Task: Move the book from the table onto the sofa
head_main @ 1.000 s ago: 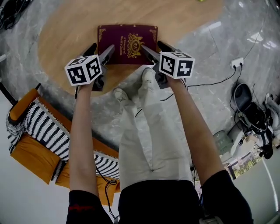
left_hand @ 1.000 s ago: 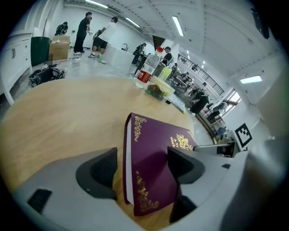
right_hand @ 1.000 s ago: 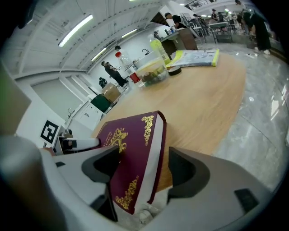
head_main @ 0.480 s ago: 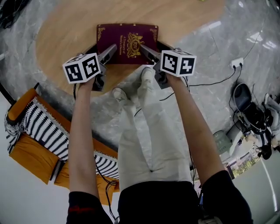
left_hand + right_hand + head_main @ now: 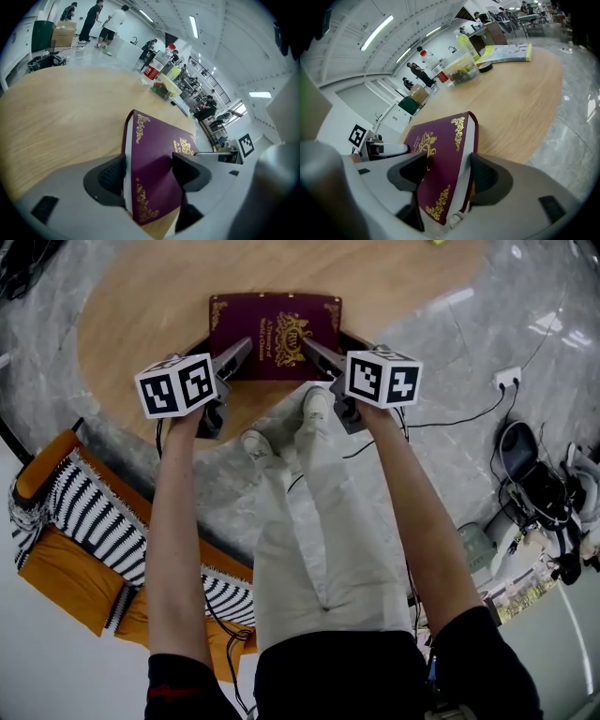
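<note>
Head view: we list one maroon book (image 5: 275,329) with gold ornament, lying cover up on the round wooden worktop (image 5: 141,324), its near edge at the worktop's rim. The left tongs (image 5: 225,357) meet its near left corner and the right tongs (image 5: 333,345) its near right corner, each carrying a marker cube (image 5: 176,385). Below left, apart from the worktop, stands an orange sofa (image 5: 56,568) under a striped throw (image 5: 94,517); grey marbled floor (image 5: 450,437) lies around both. Left gripper view: we note the book (image 5: 157,154) set corner-first between the jaws of the left tongs (image 5: 147,176), one pad against the page edge and underside, the other on the cover, closed on it. Farther along the worktop (image 5: 61,117) stand a bottle (image 5: 152,68) and a clear tub (image 5: 164,89). Right gripper view: we note the book (image 5: 438,150) likewise between the jaws of the right tongs (image 5: 447,176), which have just been closing; one pad sits on the cover, the other at the page edge, gripping that corner. Beyond it the worktop (image 5: 520,108) carries the tub (image 5: 461,70) and a booklet (image 5: 506,52).
</note>
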`<move>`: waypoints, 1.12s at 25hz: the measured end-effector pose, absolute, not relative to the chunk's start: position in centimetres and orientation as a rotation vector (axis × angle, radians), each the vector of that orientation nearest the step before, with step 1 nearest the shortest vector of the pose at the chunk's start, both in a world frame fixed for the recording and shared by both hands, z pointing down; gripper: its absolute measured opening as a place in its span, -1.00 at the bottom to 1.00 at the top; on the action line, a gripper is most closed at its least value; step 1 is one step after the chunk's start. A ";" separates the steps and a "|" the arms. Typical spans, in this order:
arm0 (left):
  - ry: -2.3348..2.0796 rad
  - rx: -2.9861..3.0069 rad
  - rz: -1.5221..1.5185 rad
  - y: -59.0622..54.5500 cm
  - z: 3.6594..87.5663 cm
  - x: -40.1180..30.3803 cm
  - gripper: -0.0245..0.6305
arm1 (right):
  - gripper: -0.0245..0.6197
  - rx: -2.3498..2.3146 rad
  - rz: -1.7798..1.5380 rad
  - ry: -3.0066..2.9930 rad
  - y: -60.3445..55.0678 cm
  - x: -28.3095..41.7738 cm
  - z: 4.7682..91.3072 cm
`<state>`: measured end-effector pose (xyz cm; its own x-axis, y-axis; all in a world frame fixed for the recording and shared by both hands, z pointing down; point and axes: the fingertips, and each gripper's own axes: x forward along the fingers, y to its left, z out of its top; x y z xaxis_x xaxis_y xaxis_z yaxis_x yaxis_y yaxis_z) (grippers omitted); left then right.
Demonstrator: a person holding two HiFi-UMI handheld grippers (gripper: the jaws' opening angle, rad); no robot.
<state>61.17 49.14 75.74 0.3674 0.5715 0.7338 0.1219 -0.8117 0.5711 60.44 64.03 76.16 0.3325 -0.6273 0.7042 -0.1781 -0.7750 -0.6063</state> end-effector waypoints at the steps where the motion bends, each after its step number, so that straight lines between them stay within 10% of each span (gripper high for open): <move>1: 0.599 2.203 1.444 49.1 75.7 61.1 0.06 | 0.00 -2.180 -1.438 0.713 64.0 60.4 76.2; 28: 0.508 2.336 1.265 48.6 61.8 62.9 0.05 | 0.00 -2.314 -1.348 0.898 63.4 64.6 62.1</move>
